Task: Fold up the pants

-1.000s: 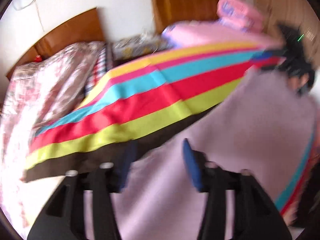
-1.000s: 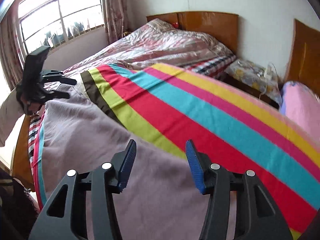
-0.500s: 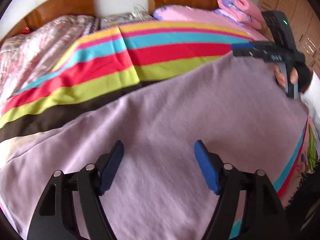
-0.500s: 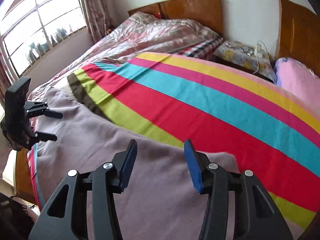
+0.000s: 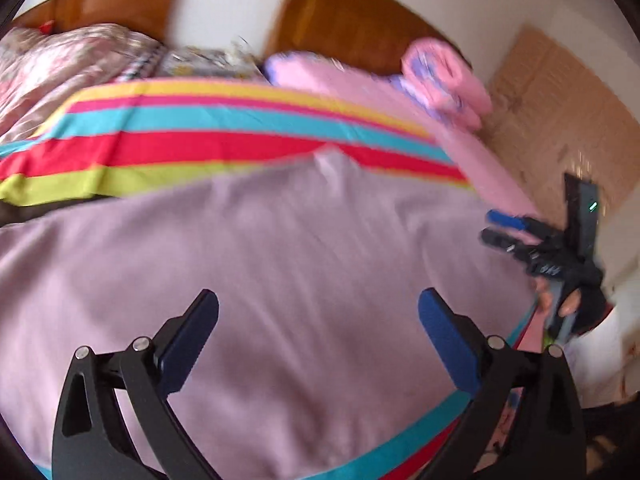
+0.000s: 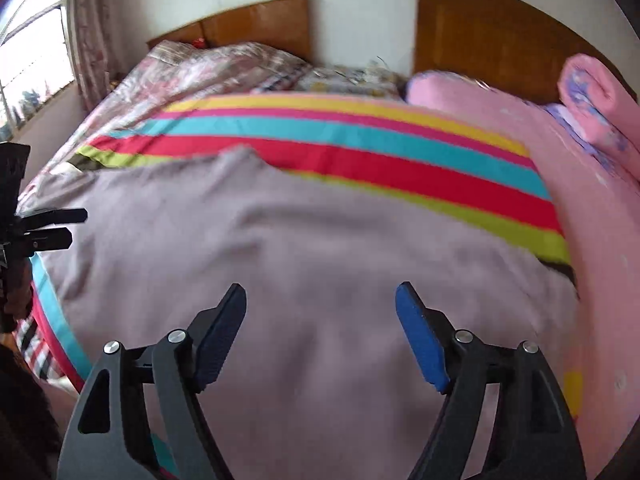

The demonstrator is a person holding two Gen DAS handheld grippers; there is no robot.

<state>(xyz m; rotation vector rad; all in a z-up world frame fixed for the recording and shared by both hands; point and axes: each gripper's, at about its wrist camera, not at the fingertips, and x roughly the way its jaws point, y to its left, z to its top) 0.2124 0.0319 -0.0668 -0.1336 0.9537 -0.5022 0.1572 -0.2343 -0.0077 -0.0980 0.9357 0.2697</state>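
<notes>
Blue-padded jaws of the left gripper [image 5: 318, 320] have just been opening and stand wide, nothing between them. Those of the right gripper [image 6: 320, 312] have also just opened and grip nothing. Both hang over the mauve pants [image 5: 280, 264], which lie spread flat on the striped sheet [image 6: 360, 152] of the bed [image 6: 600, 260], near its front edge.

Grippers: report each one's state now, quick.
Left gripper: open, holding nothing, jaws just opened further above the pants.
Right gripper: open, holding nothing, jaws just widened.
</notes>
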